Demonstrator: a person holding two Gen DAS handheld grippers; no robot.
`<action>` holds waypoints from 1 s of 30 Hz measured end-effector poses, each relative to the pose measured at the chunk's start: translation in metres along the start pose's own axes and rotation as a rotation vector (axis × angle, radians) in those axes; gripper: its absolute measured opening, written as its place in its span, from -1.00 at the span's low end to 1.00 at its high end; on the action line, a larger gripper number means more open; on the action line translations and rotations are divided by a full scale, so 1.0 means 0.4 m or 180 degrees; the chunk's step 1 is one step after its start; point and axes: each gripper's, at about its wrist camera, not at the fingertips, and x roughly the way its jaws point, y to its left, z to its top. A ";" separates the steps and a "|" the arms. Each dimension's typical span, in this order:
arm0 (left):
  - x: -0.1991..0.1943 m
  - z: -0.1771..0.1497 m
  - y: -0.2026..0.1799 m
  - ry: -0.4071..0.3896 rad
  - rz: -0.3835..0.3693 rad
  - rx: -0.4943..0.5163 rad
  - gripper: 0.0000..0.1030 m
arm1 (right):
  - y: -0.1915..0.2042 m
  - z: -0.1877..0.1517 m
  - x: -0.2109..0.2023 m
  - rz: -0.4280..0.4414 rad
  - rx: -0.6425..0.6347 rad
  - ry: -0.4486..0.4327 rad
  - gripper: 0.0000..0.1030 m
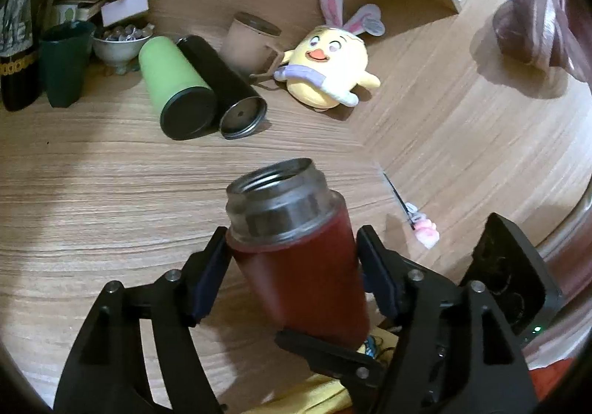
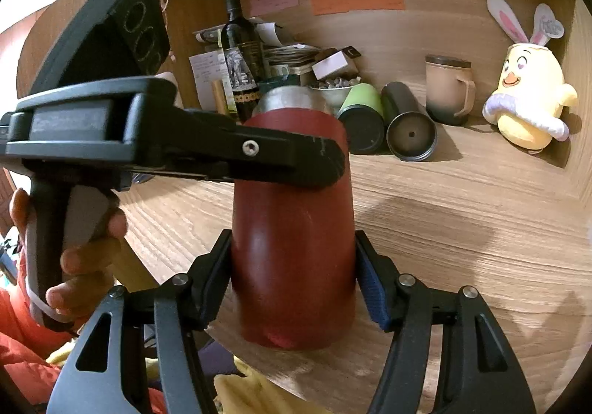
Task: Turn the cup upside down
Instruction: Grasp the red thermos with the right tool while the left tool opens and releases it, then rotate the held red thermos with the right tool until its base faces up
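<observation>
The red tumbler (image 1: 303, 277) is sitting between the fingers of both grippers at once, its steel threaded mouth (image 1: 275, 188) pointing up and away, open end uppermost. In the left wrist view the left gripper (image 1: 292, 269) is clamping the red body just below the steel collar, both pads pressing its sides, and the tumbler is leaning slightly. A finger of the right gripper is crossing under its base there.

In the right wrist view the right gripper (image 2: 292, 277) is squeezing the tumbler (image 2: 292, 258) lower down, near the base, pads touching both sides. The left gripper (image 2: 296, 158) is reaching in from the left, one finger lying across the upper body, a hand (image 2: 85, 258) holding its handle.

Well behind, on the wooden desk (image 2: 462, 229), a green tumbler (image 2: 360, 118) and a black tumbler (image 2: 409, 125) are lying side by side, touching, beside a beige mug (image 2: 447, 92) and a yellow plush chick (image 2: 529, 96).
</observation>
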 end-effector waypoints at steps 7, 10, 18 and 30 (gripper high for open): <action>0.018 -0.005 0.023 -0.0040 0.0345 0.0061 0.48 | -0.009 -0.004 0.020 -0.0007 0.0085 0.0063 0.14; 0.020 -0.006 0.027 -0.0053 0.0389 0.0067 0.50 | -0.010 -0.005 0.026 -0.0010 0.0099 0.0076 0.14; 0.019 -0.021 0.006 -0.0128 0.0648 0.0289 0.54 | -0.015 -0.011 0.033 -0.0013 0.0108 0.0125 0.14; 0.016 -0.021 0.015 -0.0201 0.0744 0.0287 0.58 | -0.008 -0.039 0.014 -0.0022 -0.0006 0.0213 0.13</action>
